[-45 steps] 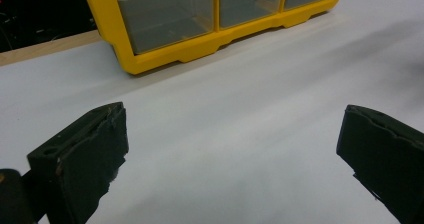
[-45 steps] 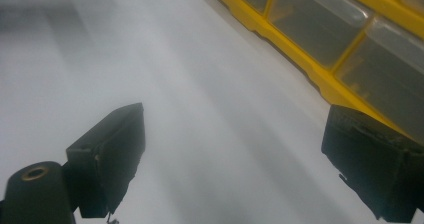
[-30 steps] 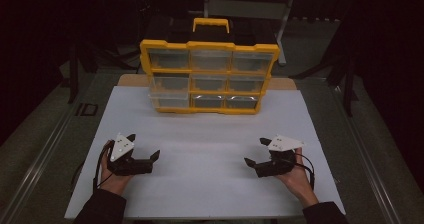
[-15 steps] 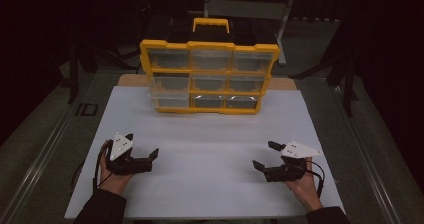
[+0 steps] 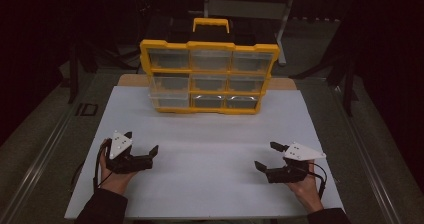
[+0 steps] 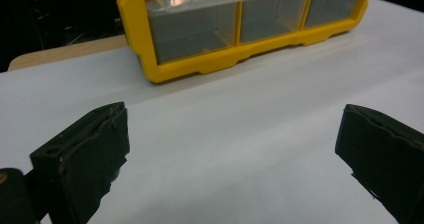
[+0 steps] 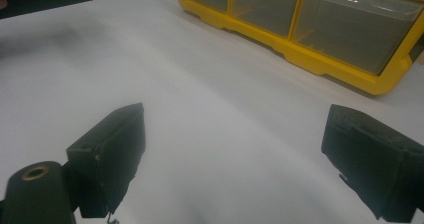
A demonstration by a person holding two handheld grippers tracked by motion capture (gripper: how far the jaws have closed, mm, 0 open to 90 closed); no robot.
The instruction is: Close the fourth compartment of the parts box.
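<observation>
Both claws [image 5: 141,152] [image 5: 267,156] agape, well short of organizer [image 5: 209,77].

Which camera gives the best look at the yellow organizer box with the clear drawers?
The high view: it shows the whole organizer box, upright at the far end of the table, handle on top, with three rows of drawers. The left gripper view and the right gripper view catch just its lower part, closer.

One organiser [image 5: 209,76], two grippers [image 5: 141,152]
</observation>
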